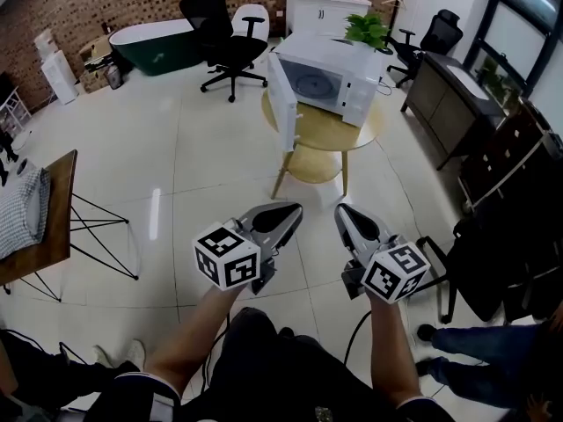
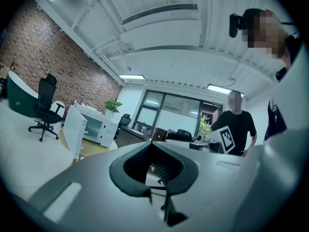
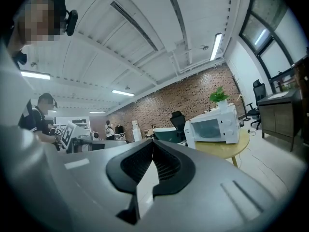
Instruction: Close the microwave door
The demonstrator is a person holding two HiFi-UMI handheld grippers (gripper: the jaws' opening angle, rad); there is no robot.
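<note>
A white microwave (image 1: 327, 81) stands on a round wooden table (image 1: 345, 134) across the room, well ahead of me. Its door (image 1: 282, 104) hangs wide open on the left side. Both grippers are held low in front of me, far short of the table. My left gripper (image 1: 295, 209) is shut with nothing in it, and so is my right gripper (image 1: 341, 209). The left gripper view shows the microwave (image 2: 101, 128) and its open door (image 2: 76, 132) at the left, beyond the closed gripper (image 2: 150, 141). In the right gripper view the microwave (image 3: 215, 126) lies right of the closed gripper (image 3: 152, 139).
A potted plant (image 1: 368, 30) sits on the microwave. Behind it are a black office chair (image 1: 222, 35), a dark green tub (image 1: 161, 44) and a white cabinet (image 1: 325, 7). Dark desks (image 1: 457, 95) line the right wall. A wooden side table (image 1: 54, 218) stands at my left. Pale tiled floor stretches ahead.
</note>
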